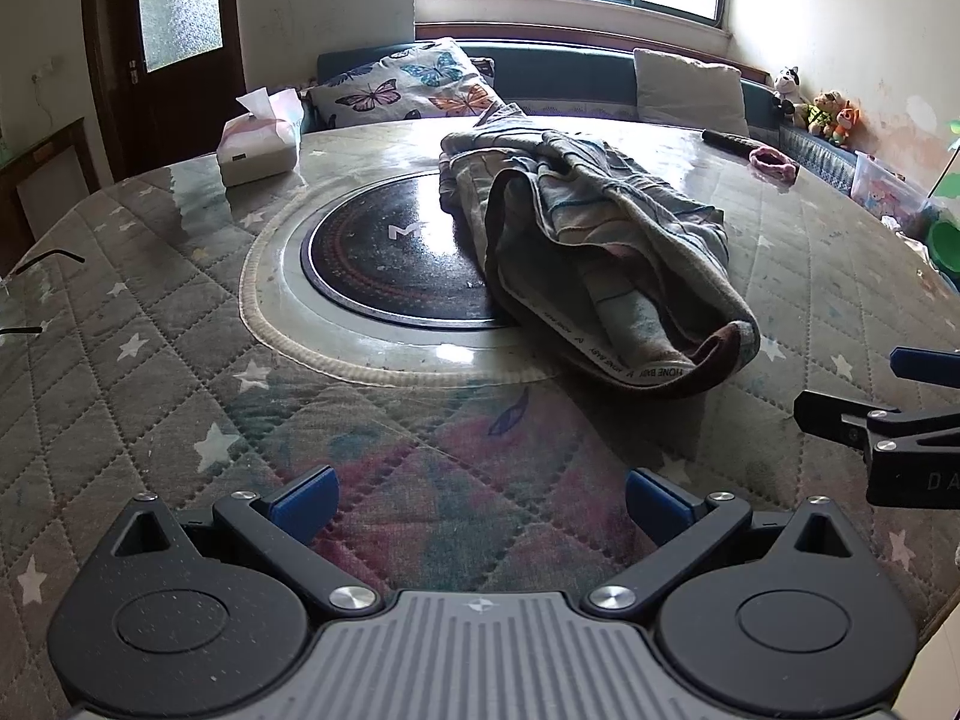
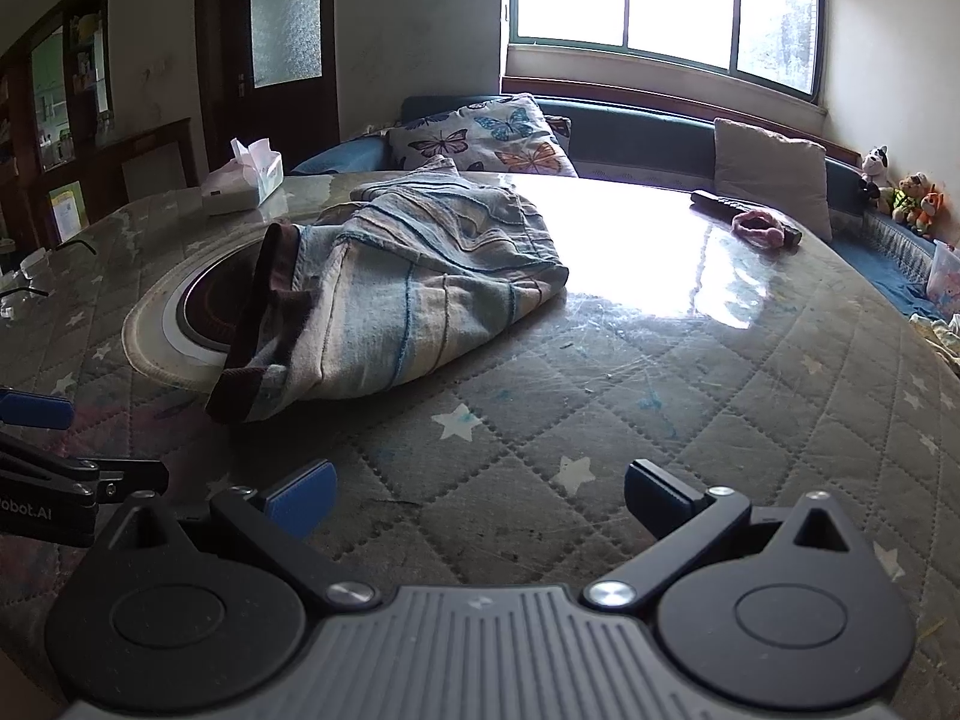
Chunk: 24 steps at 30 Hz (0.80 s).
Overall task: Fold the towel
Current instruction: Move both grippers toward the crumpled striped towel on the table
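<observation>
Quilted desk [image 1: 150, 312] bearing a towel [image 1: 600, 252] in a rumpled, unfolded heap; both grippers' fingers [image 1: 306, 495] [image 2: 303, 498] spread, empty.

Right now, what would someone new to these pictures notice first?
The crumpled striped blue-grey towel with a dark brown hem lies heaped mid-table, partly over the round black cooktop disc. Both grippers, left and right, hover open short of it. A white tissue box sits at the far left edge.

Left gripper [image 1: 478, 504]: fingers spread wide, holding nothing. Right gripper [image 2: 478, 498]: fingers likewise wide apart, empty. Both side by side, level.
</observation>
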{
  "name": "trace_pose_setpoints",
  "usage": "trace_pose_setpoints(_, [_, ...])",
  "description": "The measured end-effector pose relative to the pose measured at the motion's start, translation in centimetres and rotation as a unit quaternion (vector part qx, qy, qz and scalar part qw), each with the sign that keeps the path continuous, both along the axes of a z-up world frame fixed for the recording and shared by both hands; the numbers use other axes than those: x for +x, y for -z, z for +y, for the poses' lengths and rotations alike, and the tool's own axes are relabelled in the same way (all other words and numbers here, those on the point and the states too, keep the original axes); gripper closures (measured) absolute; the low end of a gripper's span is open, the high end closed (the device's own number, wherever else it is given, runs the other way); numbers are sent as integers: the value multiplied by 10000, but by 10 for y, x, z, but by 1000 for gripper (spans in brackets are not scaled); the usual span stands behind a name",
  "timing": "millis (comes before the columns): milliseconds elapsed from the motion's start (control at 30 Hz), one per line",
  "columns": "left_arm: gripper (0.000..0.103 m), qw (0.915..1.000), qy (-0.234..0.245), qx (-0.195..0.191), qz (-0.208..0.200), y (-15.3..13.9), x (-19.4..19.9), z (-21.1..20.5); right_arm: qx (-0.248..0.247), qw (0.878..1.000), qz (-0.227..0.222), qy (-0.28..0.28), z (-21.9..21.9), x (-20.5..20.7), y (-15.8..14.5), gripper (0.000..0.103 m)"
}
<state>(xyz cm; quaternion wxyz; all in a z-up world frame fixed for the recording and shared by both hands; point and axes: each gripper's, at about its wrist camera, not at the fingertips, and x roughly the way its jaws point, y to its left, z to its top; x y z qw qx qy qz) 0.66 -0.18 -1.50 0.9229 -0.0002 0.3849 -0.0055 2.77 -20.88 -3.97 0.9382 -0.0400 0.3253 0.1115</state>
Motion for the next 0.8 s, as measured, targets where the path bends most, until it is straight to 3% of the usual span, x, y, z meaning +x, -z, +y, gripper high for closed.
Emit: trace_pose_setpoints(800, [0,10000,2,78,20,-5,20,3,0,9999,-61,-100,4,18,-11,0])
